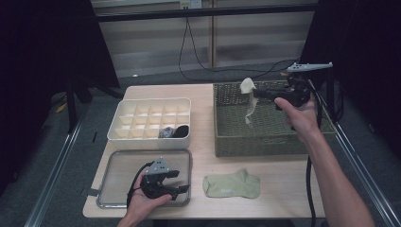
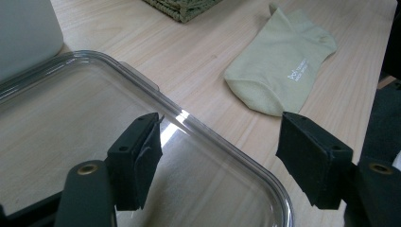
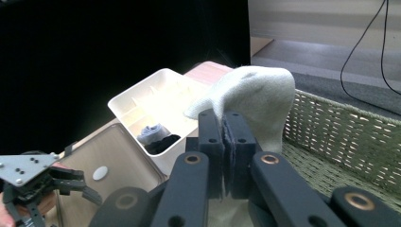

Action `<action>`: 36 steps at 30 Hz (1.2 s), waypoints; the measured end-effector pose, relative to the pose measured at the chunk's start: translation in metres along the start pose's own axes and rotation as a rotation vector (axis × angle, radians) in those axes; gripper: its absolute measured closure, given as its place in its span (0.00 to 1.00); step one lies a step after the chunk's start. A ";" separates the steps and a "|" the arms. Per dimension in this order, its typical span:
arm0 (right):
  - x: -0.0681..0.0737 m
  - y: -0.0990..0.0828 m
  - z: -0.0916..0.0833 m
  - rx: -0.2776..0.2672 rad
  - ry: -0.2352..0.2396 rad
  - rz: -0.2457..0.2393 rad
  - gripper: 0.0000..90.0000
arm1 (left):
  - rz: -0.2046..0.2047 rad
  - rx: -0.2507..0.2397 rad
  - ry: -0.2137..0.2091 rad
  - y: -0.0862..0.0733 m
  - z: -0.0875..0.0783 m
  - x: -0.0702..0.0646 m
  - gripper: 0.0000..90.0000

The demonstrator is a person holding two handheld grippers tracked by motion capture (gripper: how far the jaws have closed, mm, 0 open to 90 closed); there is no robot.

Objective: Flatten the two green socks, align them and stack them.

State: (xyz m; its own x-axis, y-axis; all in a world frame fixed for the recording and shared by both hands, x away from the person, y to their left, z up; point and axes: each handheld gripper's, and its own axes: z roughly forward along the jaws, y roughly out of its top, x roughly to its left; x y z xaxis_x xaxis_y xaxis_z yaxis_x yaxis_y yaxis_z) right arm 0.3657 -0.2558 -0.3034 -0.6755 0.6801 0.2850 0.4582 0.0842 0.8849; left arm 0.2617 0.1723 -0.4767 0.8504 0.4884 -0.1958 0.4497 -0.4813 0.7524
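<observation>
Progress, judged from the layout: the work appears to be sorting socks from the wicker basket [image 1: 236, 142] into the white divided organizer [image 1: 149, 103]. Two bundles, one grey [image 1: 166, 132] and one black [image 1: 181, 130], are already sitting in the front-row compartments of the organizer. The remaining compartments are standing empty. Two pale socks are waiting to be paired and stowed, so the task is looking early to midway.

Left side: the left gripper [image 1: 178, 182] is resting over the clear plastic lid [image 1: 113, 163], which is lying flat in front of the organizer. Its jaws are standing apart, with nothing between the pads [image 2: 146, 156]; they are holding nothing. They are pointing toward the flat green sock [image 2: 283, 64].

Centre: the flat green sock is lying on the table [image 1: 283, 189], between the lid and the near wall of the basket, apart from both.

Right side: the right gripper [image 1: 257, 93] is hovering above the basket. Its jaws are clenched on a pale sock [image 3: 255, 94], which is draping over the pads and hanging down, clear of the basket floor.
</observation>
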 end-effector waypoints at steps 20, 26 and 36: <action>0.029 0.003 -0.021 -0.044 0.039 -0.047 0.97 | -0.013 -0.003 0.032 0.000 0.002 -0.001 0.31; 0.045 0.002 -0.029 -0.040 0.051 -0.079 0.97 | -0.011 0.009 0.012 0.000 0.004 -0.002 0.32; 0.072 -0.008 -0.039 -0.045 0.074 -0.112 0.97 | -0.004 0.003 0.007 0.001 0.005 -0.006 0.34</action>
State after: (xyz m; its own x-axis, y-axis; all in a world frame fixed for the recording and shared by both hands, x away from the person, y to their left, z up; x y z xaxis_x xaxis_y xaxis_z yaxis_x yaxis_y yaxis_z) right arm 0.2908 -0.2362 -0.2753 -0.7627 0.6122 0.2086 0.3522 0.1227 0.9279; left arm 0.2587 0.1652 -0.4782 0.8465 0.4954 -0.1948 0.4543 -0.4816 0.7495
